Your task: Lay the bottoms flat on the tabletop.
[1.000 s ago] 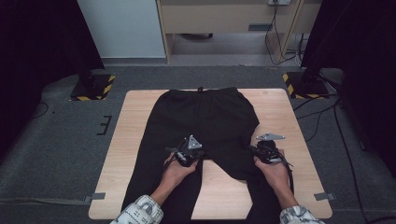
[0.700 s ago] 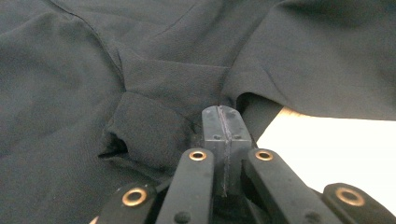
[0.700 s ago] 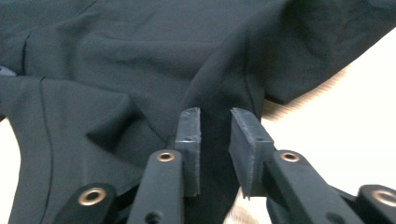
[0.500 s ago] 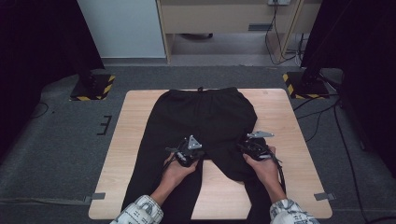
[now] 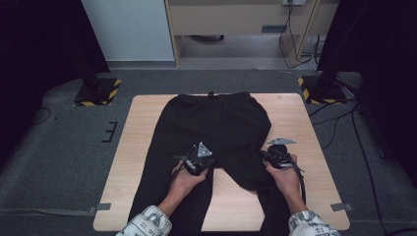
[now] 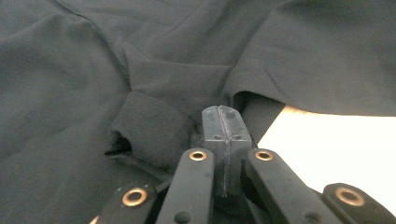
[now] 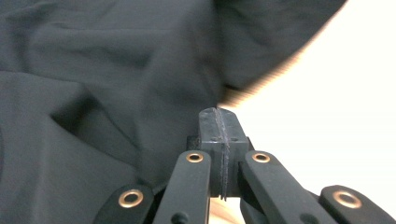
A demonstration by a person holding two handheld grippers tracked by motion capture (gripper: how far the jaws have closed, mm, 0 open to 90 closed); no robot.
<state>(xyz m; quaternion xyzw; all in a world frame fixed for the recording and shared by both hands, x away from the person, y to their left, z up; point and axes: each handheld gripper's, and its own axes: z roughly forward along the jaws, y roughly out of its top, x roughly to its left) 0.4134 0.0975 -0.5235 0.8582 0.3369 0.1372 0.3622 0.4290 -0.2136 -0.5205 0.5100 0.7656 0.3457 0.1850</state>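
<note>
A pair of black trousers [image 5: 216,123] lies flat on the wooden table [image 5: 142,128], waistband at the far side and legs toward the person. My left gripper [image 5: 200,158] rests at the crotch. Its jaws are shut [image 6: 219,116] and the trousers' cloth [image 6: 140,56] puckers toward the pads. My right gripper [image 5: 275,151] sits at the outer edge of the right leg. Its jaws have just been closing and stand shut [image 7: 218,116], with the cloth edge [image 7: 93,56] running in under them. Bare table wood [image 7: 336,93] lies to their right.
Two stand bases with yellow-black stripes sit on the grey floor beyond the far corners, one on the left [image 5: 98,92] and one on the right [image 5: 322,88]. Cables [image 5: 339,123] trail on the floor at the right. A strip of bare wood [image 6: 336,149] lies between the trouser legs.
My right gripper shifted left onto the leg's edge, then came back slightly to the right. The left gripper and hand stayed at the crotch.
</note>
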